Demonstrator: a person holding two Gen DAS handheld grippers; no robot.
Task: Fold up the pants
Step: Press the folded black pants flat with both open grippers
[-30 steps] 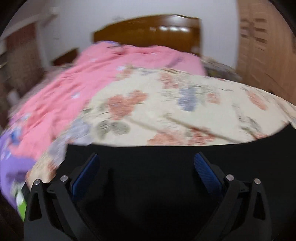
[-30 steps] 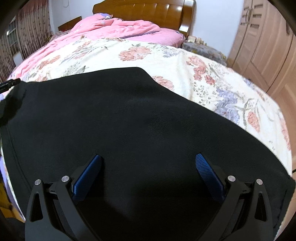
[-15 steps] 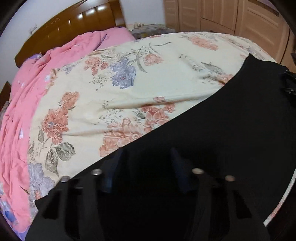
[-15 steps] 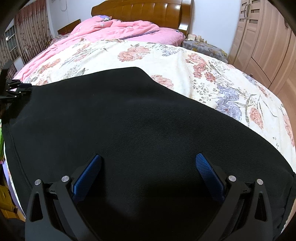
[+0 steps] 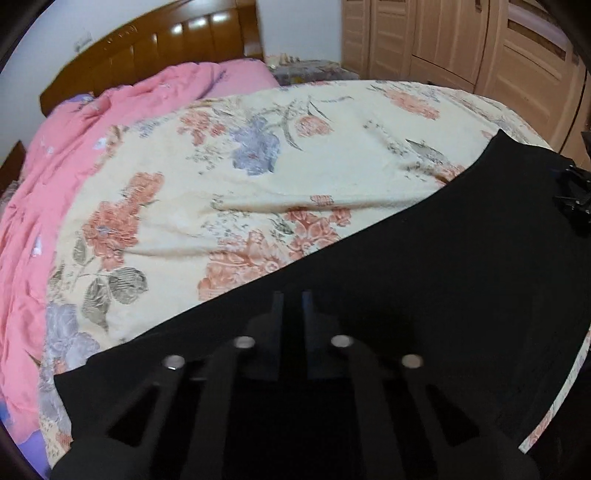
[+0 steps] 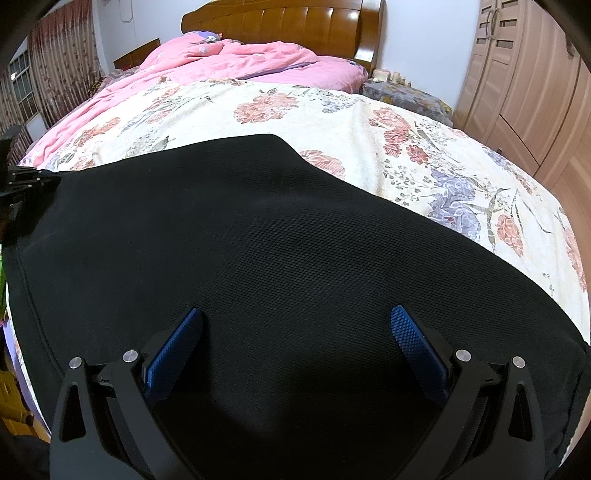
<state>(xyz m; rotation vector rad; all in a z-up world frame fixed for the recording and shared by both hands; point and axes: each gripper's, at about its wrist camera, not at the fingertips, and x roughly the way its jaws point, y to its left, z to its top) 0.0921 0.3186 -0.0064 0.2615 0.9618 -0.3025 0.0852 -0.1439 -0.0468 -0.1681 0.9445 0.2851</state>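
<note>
Black pants (image 6: 258, 258), ribbed knit fabric, spread flat and smooth on a bed w/ floral cover (image 6: 424, 147). They fill most of the near part of the bed, right up to its near edge. Far edge has a rounded corner near the bed's middle, then slopes toward the right side. Seam line runs along the left edge. No big wrinkles; no fold can be made out.

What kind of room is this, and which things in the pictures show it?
Most likely a home bedroom. A bed with a wooden headboard is covered by a floral bedspread and a pink quilt, and wooden wardrobe doors stand beside it.
</note>
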